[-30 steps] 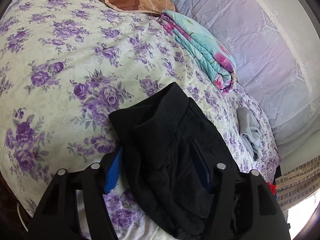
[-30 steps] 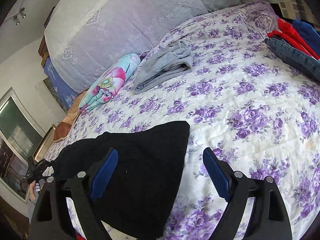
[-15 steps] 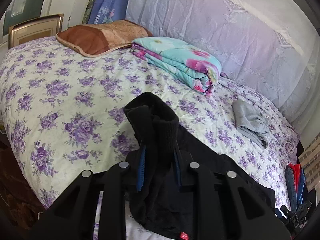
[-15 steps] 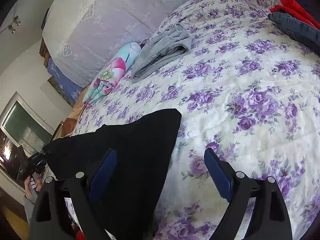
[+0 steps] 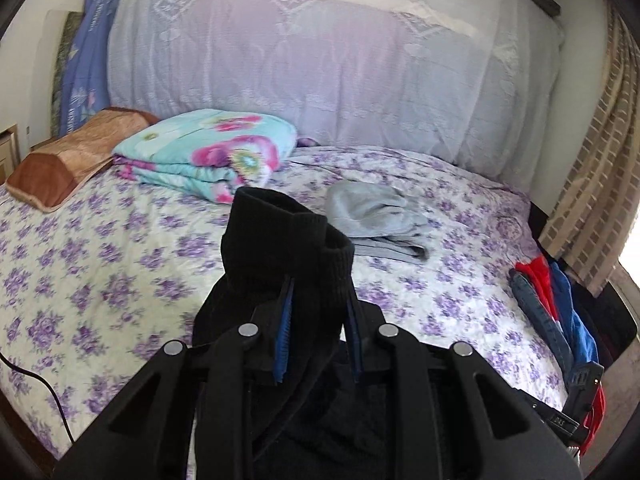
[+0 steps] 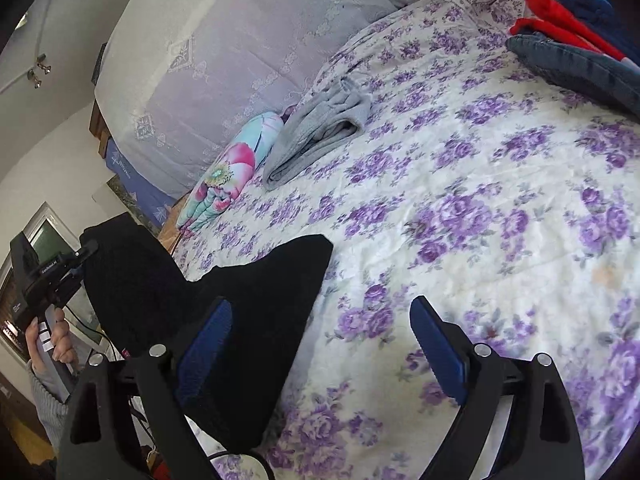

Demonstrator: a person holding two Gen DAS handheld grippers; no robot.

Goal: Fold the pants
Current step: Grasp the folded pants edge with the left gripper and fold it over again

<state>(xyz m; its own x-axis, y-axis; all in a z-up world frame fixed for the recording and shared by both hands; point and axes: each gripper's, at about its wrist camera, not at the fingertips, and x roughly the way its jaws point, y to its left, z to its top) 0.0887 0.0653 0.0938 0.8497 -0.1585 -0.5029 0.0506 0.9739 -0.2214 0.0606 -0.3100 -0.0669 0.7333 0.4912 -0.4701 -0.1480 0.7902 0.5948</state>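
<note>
Pants (image 5: 288, 256), black and soft, are pinched in the left claw (image 5: 318, 336), with the ribbed end sticking out past its tips, lifted above the bed (image 5: 120, 264). The right claw (image 6: 320, 344) is spread wide, holding nothing; the pants lie under its left finger.

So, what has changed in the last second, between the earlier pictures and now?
The left gripper, open around the black pants a second ago, has just closed on their ribbed end and lifted it off the bed; that end now hangs raised at the left of the right view. The right gripper stays open beside the other end, holding nothing. The grey garment and floral blanket lie as before.
</note>
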